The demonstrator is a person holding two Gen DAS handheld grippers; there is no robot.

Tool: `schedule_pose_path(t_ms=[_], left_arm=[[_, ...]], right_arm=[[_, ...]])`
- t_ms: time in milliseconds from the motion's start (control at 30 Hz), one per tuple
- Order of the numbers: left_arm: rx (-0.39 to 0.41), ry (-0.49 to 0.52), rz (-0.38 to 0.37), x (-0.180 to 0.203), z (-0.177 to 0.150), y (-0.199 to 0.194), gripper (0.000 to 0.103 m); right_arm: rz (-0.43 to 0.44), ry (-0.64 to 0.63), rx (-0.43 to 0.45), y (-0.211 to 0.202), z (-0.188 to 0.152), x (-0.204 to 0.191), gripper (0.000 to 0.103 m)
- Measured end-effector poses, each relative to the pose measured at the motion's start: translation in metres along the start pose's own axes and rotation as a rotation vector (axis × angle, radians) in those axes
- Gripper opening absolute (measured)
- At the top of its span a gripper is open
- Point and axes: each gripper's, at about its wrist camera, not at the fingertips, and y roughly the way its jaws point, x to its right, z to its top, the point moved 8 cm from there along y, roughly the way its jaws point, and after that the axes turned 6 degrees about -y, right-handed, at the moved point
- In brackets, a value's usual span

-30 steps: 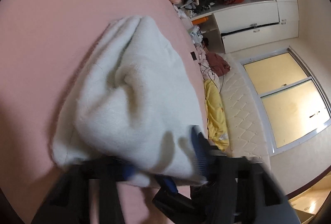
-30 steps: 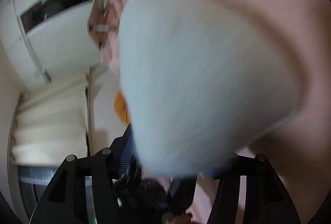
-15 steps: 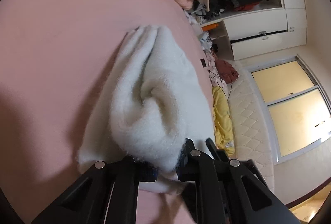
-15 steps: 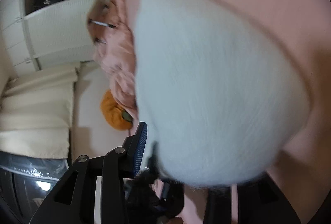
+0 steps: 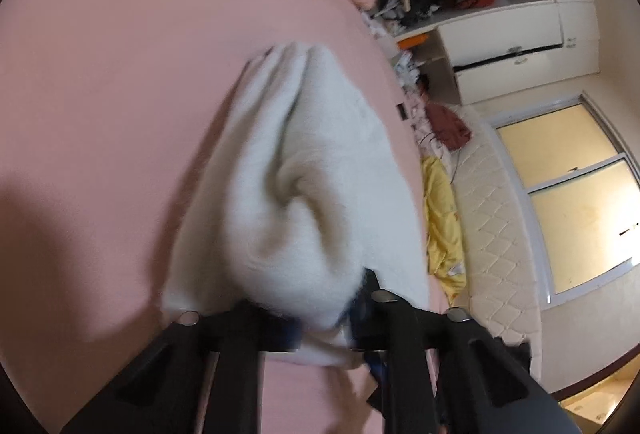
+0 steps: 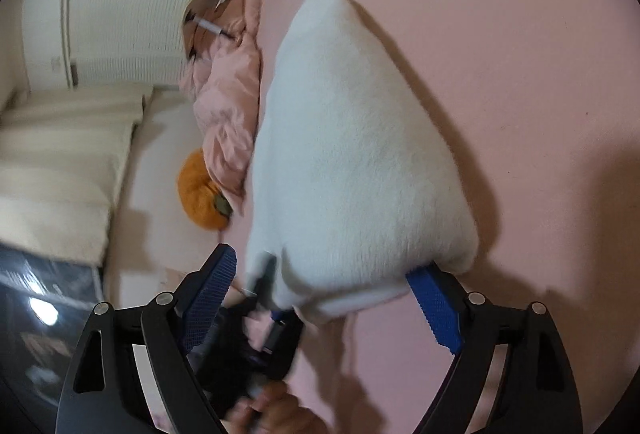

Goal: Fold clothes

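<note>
While working over the broad pink bedsheet (image 5: 120, 73), keep the fluffy white fleece garment (image 5: 312, 173) on the flat open part, well away from the crumpled pink duvet (image 6: 228, 93) at the far side. Lying now as a thick doubled bundle on that sheet, with a deep pucker running toward its near edge in the left view. Consistent with a fold just being laid down, or equally with a finished bundle being squared up; impossible to tell which.

Either way, lower rather than drag, given plush pile likely to cling and roll.

Left gripper (image 5: 326, 318): drawn narrow, pinching the bundle's near corner. Hold every layer together there, losing none.

Right gripper (image 6: 322, 298): spread wide, straddling the near edge, gripping nothing, with one blue ribbed pad (image 6: 434, 300) poking out from under the fleece. Keep both tools level to avoid deepening the pucker.
</note>
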Motion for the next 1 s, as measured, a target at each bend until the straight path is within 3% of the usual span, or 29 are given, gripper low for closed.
schedule_pose_path(t_ms=[33, 67, 100, 233, 267, 333, 367, 400, 433, 467, 500, 633, 733, 800, 867, 1000], left_arm=[[0.003, -0.004, -0.002, -0.001, 0.0, 0.0, 0.014], [0.006, -0.002, -0.002, -0.001, 0.0, 0.0, 0.014], [0.01, 0.016, 0.009, 0.0, 0.0, -0.001, 0.014], [0.02, 0.088, 0.058, 0.007, -0.002, -0.001, 0.014], [0.033, 0.119, 0.086, 0.01, -0.002, -0.001, 0.017], [0.054, 0.178, 0.137, 0.017, -0.003, -0.003, 0.034], [0.055, 0.2, 0.148, 0.02, -0.003, -0.004, 0.04], [0.061, 0.233, 0.174, 0.024, -0.005, -0.005, 0.054], [0.068, 0.265, 0.2, 0.028, -0.007, -0.006, 0.062], [0.074, 0.298, 0.226, 0.032, -0.008, -0.006, 0.064], [0.079, 0.329, 0.253, 0.035, -0.009, -0.007, 0.069], [0.082, 0.427, 0.381, 0.04, -0.011, -0.014, 0.073], [0.104, 0.453, 0.431, 0.038, -0.007, -0.023, 0.073], [0.107, 0.451, 0.448, 0.03, -0.004, -0.026, 0.074], [0.092, 0.42, 0.42, 0.028, -0.005, -0.024, 0.074], [0.109, 0.437, 0.415, 0.031, -0.006, -0.024, 0.074]], right_arm=[[-0.005, -0.001, -0.006, 0.002, 0.001, 0.001, 0.083], [-0.01, -0.002, -0.012, 0.004, 0.001, 0.002, 0.051], [-0.016, -0.003, -0.018, 0.006, 0.002, 0.004, 0.025], [0.021, -0.007, -0.02, 0.005, 0.0, 0.001, 0.025], [0.024, -0.003, -0.03, 0.003, -0.001, 0.002, 0.028], [-0.01, -0.037, -0.048, 0.0, -0.006, 0.001, 0.044], [-0.054, -0.111, -0.045, -0.004, -0.012, -0.004, 0.044], [-0.097, -0.185, -0.042, -0.008, -0.018, -0.009, 0.045], [-0.141, -0.259, -0.039, -0.013, -0.024, -0.014, 0.051], [-0.184, -0.333, -0.037, -0.017, -0.029, -0.019, 0.08], [-0.228, -0.407, -0.034, -0.021, -0.035, -0.024, 0.093], [-0.402, -0.703, -0.021, -0.041, -0.053, -0.047, 0.093], [-0.621, -0.967, 0.116, -0.052, -0.052, -0.048, 0.093], [-0.714, -1.103, 0.124, -0.04, -0.049, -0.038, 0.092], [-0.767, -1.154, 0.097, -0.024, -0.044, -0.023, 0.091], [-0.82, -1.104, 0.161, 0.001, -0.021, -0.014, 0.072]])
